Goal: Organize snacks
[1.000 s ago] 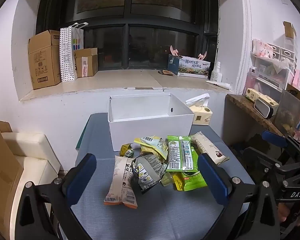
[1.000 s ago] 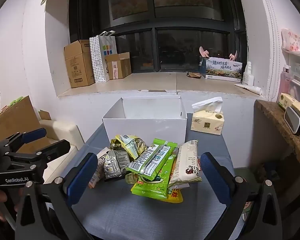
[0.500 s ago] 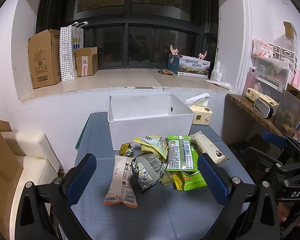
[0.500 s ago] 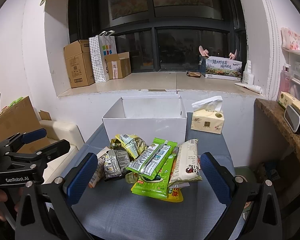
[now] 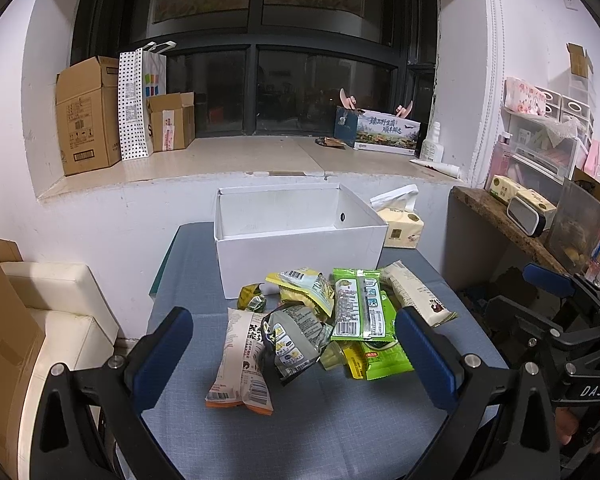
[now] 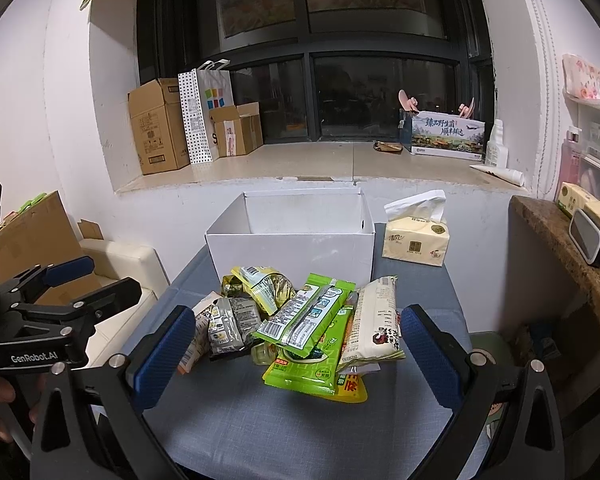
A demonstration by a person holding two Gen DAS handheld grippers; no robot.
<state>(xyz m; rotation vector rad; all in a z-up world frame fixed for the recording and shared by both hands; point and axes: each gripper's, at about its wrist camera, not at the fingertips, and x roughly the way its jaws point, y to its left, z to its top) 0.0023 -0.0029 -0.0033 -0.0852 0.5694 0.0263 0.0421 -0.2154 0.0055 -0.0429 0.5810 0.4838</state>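
Left wrist view: snack packets (image 5: pixel 320 320) lay piled before the white box (image 5: pixel 300 248) (apparently empty); left gripper (image 5: pixel 292 344) and right gripper (image 6: pixel 296 344) hung spread, holding nothing; sorting unstarted.

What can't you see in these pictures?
- Floor of the white box: its front wall blocks it in both views.
- Packets at the bottom of the snack pile: upper packets cover them.
- Small print on the grey packet: too small in both views.
- Table front edge: cut off below.

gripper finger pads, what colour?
Blue pads on black frames, both grippers; clearest in the right wrist view.
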